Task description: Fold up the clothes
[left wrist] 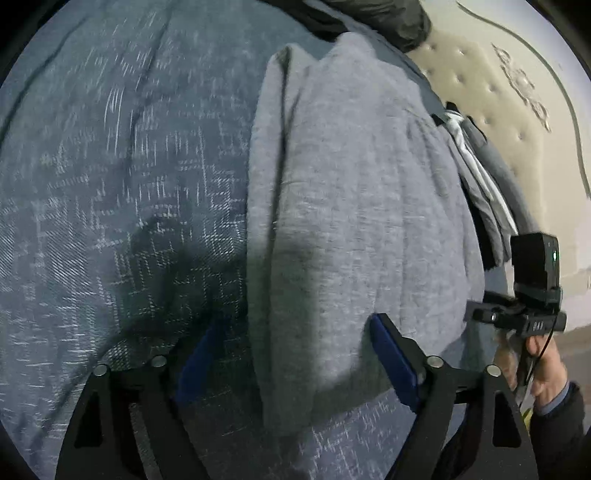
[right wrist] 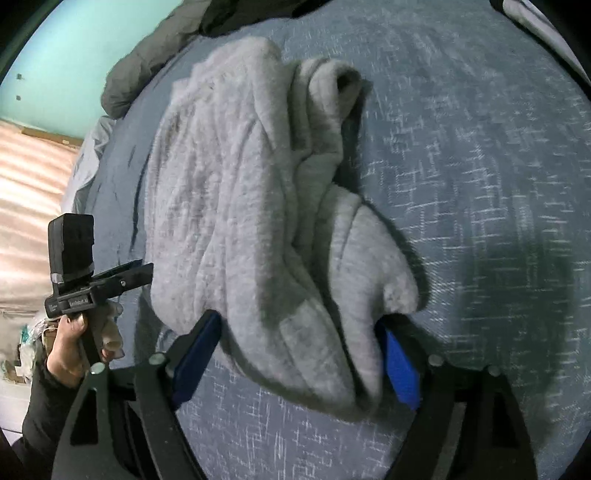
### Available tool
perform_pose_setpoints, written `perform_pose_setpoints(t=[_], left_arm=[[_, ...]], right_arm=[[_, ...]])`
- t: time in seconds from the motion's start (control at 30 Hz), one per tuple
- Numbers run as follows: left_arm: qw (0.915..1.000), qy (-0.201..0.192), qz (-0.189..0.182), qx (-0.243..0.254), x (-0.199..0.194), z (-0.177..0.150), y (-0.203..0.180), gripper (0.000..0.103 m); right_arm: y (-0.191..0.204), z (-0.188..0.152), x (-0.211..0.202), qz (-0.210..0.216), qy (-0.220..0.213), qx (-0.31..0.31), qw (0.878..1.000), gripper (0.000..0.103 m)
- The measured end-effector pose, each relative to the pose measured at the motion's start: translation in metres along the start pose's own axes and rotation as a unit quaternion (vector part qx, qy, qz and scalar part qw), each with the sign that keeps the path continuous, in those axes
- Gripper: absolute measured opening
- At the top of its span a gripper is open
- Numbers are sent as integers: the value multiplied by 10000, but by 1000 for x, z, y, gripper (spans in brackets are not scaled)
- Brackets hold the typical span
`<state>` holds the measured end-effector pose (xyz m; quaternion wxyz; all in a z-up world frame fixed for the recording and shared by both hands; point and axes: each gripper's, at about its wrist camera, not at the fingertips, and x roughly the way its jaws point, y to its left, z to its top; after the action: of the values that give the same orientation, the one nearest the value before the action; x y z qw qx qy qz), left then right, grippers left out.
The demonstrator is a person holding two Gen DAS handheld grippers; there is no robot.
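A light grey fleece garment (left wrist: pixel 351 192) lies on a blue-grey patterned bedspread (left wrist: pixel 122 184). In the left wrist view it is a long folded strip running away from me. My left gripper (left wrist: pixel 295 354) is open, its blue-padded fingers (left wrist: pixel 393 358) straddling the garment's near end. In the right wrist view the same garment (right wrist: pixel 236 192) is bunched with folds and a rolled sleeve. My right gripper (right wrist: pixel 299 354) is open around its near edge, blue fingers (right wrist: pixel 400 369) on either side. Each gripper shows in the other's view, the right one (left wrist: pixel 517 314) at the garment's right, the left one (right wrist: pixel 144 273) at its left.
A dark jacket (left wrist: pixel 373 14) and other grey and white clothes (left wrist: pixel 480 177) lie at the bed's far side by a tufted beige headboard (left wrist: pixel 487 92). A grey pillow or quilt (right wrist: pixel 147 62) sits at the bed's edge, with a teal wall (right wrist: pixel 74 55) and a light floor (right wrist: pixel 29 206) beyond.
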<state>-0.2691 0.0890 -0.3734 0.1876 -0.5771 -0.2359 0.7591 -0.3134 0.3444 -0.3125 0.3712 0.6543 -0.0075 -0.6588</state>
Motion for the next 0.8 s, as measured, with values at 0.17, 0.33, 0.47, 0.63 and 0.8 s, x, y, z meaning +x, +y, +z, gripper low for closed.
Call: perform_pose_setpoints(t=[0.17, 0.33, 0.47, 0.63, 0.8], left_arm=[[10000, -87, -24, -24, 5, 6, -3, 89], [9998, -27, -120, 159, 5, 10, -18, 68], [9997, -16, -184, 166, 12, 13, -17, 67], [9996, -77, -257, 59, 10, 14, -13, 68], [9994, -113, -264, 217, 11, 18, -26, 58]], right_arm=[[8, 6, 1, -1, -159, -47, 9999, 88], [11, 8, 2, 112, -263, -158, 9995, 66], [14, 7, 5, 196, -263, -234, 9992, 60], [12, 9, 8, 283, -232, -88, 9993, 66], [22, 9, 7, 258, -329, -132, 9990, 63]])
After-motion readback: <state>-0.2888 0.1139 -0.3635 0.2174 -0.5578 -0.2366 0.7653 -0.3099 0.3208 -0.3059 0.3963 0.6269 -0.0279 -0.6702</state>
